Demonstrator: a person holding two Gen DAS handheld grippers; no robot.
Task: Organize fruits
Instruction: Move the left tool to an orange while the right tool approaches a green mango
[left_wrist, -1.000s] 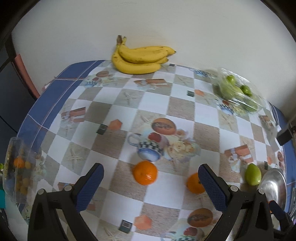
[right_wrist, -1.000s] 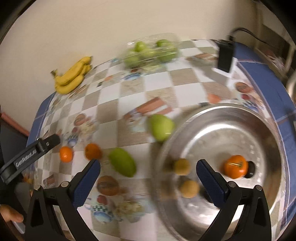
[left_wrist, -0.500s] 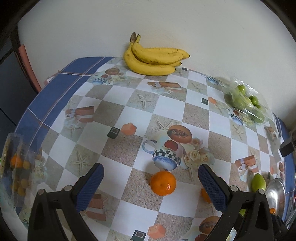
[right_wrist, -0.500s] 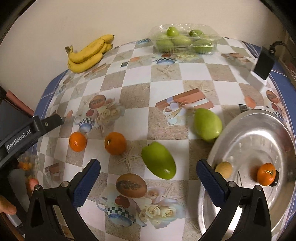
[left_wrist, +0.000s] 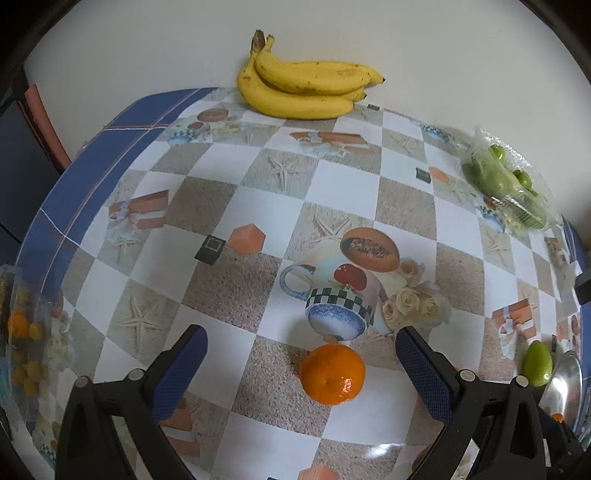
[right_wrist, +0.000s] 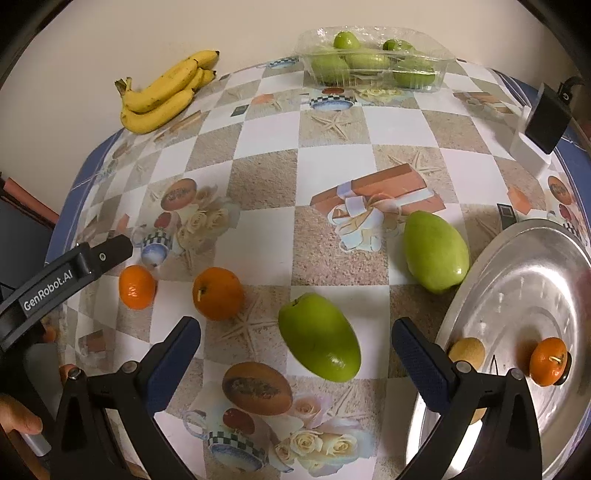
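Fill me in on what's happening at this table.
A person holds two tools and is sorting fruit onto a metal tray. The left tool is open around an orange on the table; the right tool is open over a green fruit. One orange already sits on the tray. Neither tool holds anything.

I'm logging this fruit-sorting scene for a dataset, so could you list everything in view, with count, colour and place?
Bananas: one bunch, yellow, far edge by the wall.
Oranges: two on the cloth, left and beside it; one on the tray.
Green fruits: two loose, near and far one by the tray.
Clear box: one, holding green fruits, far side.
Metal tray: one, silver, right; also holds a small tan fruit.
Black device: one, far right.
Tablecloth: checked, blue border.
Left claw: open, around an orange.
Right claw: open, around the near green fruit.
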